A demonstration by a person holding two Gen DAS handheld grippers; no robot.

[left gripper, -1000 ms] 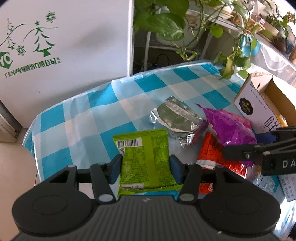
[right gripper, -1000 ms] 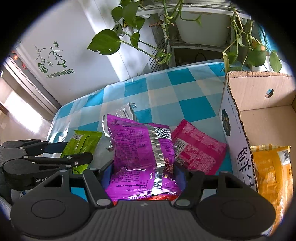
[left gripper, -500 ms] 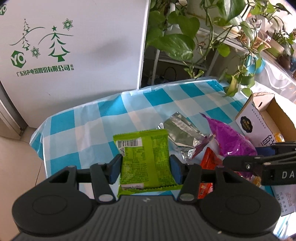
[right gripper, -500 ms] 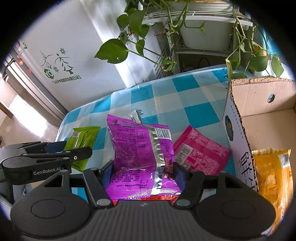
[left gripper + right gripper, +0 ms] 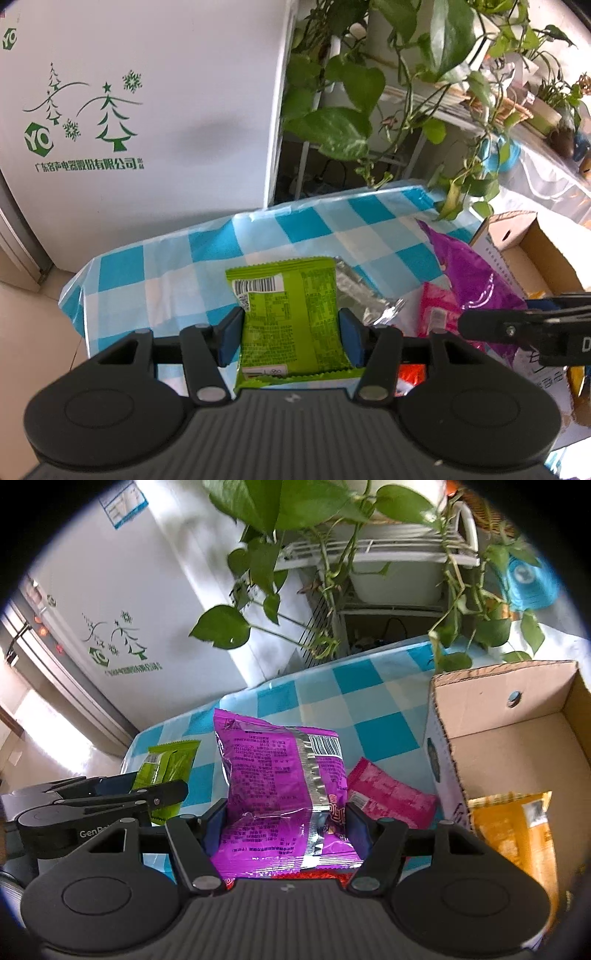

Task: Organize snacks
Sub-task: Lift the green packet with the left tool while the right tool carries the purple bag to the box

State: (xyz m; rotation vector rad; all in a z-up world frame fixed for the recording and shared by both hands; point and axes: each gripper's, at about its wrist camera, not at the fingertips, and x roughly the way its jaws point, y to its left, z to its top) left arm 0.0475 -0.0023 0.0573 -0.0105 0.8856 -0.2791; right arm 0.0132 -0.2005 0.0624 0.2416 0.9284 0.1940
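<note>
My left gripper (image 5: pixel 290 334) is shut on a green snack packet (image 5: pixel 291 314), held up over the blue-and-white checked tablecloth (image 5: pixel 229 266). My right gripper (image 5: pixel 286 827) is shut on a purple snack bag (image 5: pixel 280 786), also lifted off the table. In the right wrist view the left gripper (image 5: pixel 173 794) with its green packet (image 5: pixel 168 771) is at the left. A pink packet (image 5: pixel 388 797) lies on the cloth beside an open cardboard box (image 5: pixel 517 738) that holds an orange bag (image 5: pixel 517 834). A silver foil packet (image 5: pixel 365 291) lies behind the green one.
A white appliance (image 5: pixel 147 110) with a green tree logo stands behind the table's far left edge. Trailing green plants (image 5: pixel 351 110) on a rack hang over the far edge. A red packet (image 5: pixel 412 373) lies under the grippers. The floor (image 5: pixel 33 325) lies left of the table.
Both grippers have risen with their packets, so the table and the snacks on it sit lower and smaller in both views. Grips are unchanged.
</note>
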